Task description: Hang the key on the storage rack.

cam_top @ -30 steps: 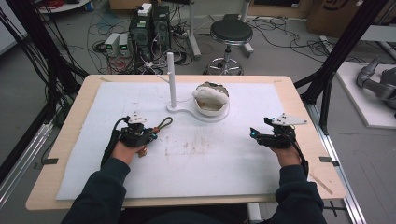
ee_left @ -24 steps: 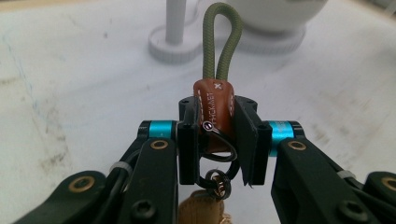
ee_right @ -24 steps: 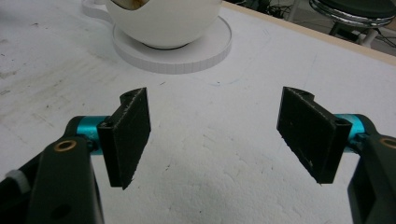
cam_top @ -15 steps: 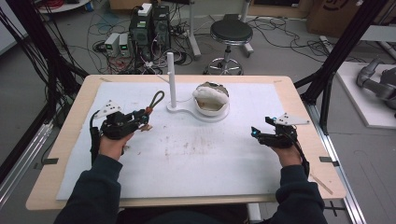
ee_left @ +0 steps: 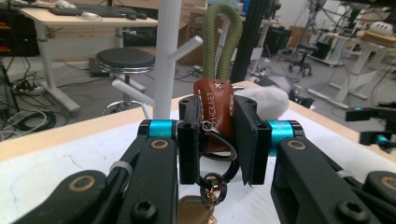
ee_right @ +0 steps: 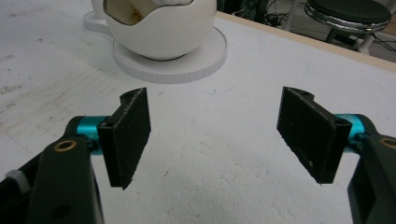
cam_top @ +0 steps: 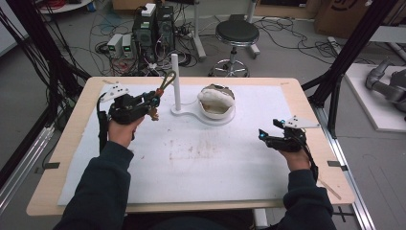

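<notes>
Left gripper: my left gripper (ee_left: 217,140) is pinched on the brown leather tab of a key fob (ee_left: 215,112), held above the mat at the table's far left, just left of the white peg stand (cam_top: 175,81).
Key fob: its olive cord loop (ee_left: 223,39) rises above the jaws; a metal ring and a brass key top hang below them.
Right gripper: my right gripper (ee_right: 219,135) has its 2 jaws spread wide with nothing between them, low over the white mat (cam_top: 201,158) near the table's right edge.
Open room: the mat's middle and near side lie bare between my 2 hands; the wooden table (cam_top: 306,103) rim shows on all sides of the mat.
Bowl: a white bowl (cam_top: 217,100) sits on the round base joined to the stand, well apart from both grippers.
Left gripper view: shows the fob's stitching and the stand's side pegs.
Right gripper view: shows the bowl's curved wall and brown marks inside its rim.
</notes>
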A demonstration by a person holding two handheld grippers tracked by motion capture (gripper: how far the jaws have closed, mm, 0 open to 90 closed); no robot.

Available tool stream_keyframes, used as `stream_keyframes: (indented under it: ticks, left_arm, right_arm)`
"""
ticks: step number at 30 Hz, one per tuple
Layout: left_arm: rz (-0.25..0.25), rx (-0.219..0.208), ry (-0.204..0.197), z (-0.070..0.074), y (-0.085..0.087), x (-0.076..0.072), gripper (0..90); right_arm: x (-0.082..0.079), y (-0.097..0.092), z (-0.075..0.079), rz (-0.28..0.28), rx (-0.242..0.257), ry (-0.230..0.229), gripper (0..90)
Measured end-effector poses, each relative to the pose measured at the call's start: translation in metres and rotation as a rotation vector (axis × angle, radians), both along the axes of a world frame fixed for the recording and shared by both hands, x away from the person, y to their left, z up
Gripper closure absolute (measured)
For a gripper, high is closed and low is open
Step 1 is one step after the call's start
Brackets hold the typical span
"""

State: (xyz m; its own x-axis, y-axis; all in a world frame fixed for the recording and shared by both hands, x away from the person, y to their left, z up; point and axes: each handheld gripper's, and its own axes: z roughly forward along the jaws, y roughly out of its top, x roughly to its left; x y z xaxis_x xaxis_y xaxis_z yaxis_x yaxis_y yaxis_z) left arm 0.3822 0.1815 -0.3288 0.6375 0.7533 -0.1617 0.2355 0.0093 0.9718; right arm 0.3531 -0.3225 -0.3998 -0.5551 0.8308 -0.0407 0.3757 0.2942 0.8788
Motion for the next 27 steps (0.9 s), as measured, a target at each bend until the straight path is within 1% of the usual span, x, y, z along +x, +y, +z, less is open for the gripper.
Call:
stream_keyframes:
  ticks: [2,3,6,7,8,9,10,11,12,13,14,17,21,22,27]
  left_arm:
    - [0.013,0.018,0.01,0.002,-0.003,0.006,71.8]
    - [0.022,0.027,0.022,0.001,-0.005,0.01,71.8]
    - [0.058,0.052,0.047,-0.003,-0.007,0.018,71.8]
    - [0.065,0.053,0.055,-0.005,-0.008,0.021,71.8]
    - [0.065,0.053,0.055,-0.005,-0.008,0.021,71.8]
    - [0.084,0.073,0.07,-0.009,-0.009,0.025,71.8]
    - [0.084,0.073,0.07,-0.009,-0.009,0.025,71.8]
    - [0.095,0.087,0.085,-0.013,-0.011,0.028,71.8]
    - [0.097,0.096,0.091,-0.014,-0.012,0.03,71.8]
    - [0.097,0.096,0.091,-0.014,-0.012,0.03,71.8]
    - [0.104,0.107,0.101,-0.017,-0.014,0.033,71.8]
    - [0.112,0.116,0.113,-0.021,-0.017,0.037,71.7]
    - [0.115,0.122,0.125,-0.024,-0.02,0.04,71.7]
    - [0.114,0.134,0.132,-0.024,-0.022,0.042,71.7]
    - [0.113,0.154,0.147,-0.029,-0.027,0.046,71.5]
  right_arm:
    - [0.0,0.0,0.0,0.004,-0.002,-0.002,26.2]
    - [0.0,0.001,0.0,0.003,-0.002,0.002,26.2]
    - [0.0,0.001,0.0,0.004,-0.002,0.005,26.2]
    - [0.0,0.001,0.0,0.005,-0.001,-0.001,26.2]
    - [0.0,0.001,0.0,0.005,-0.001,-0.001,26.2]
    - [0.0,0.0,0.0,0.004,0.0,-0.001,26.2]
    - [0.0,0.0,0.0,0.004,0.0,-0.001,26.2]
    - [0.0,0.0,0.0,0.004,-0.001,-0.001,26.2]
    - [0.0,0.001,-0.001,0.006,0.002,0.002,26.2]
    - [0.0,0.001,-0.001,0.004,0.0,0.005,26.2]
    - [0.0,0.001,-0.001,0.005,-0.003,0.003,26.2]
    - [0.001,0.001,-0.001,0.009,-0.003,0.005,26.2]
    - [0.001,0.002,-0.001,0.008,0.0,0.007,26.2]
    - [0.001,0.001,-0.001,0.008,-0.001,0.007,26.2]
    - [0.001,0.001,-0.001,0.009,0.0,0.008,26.2]
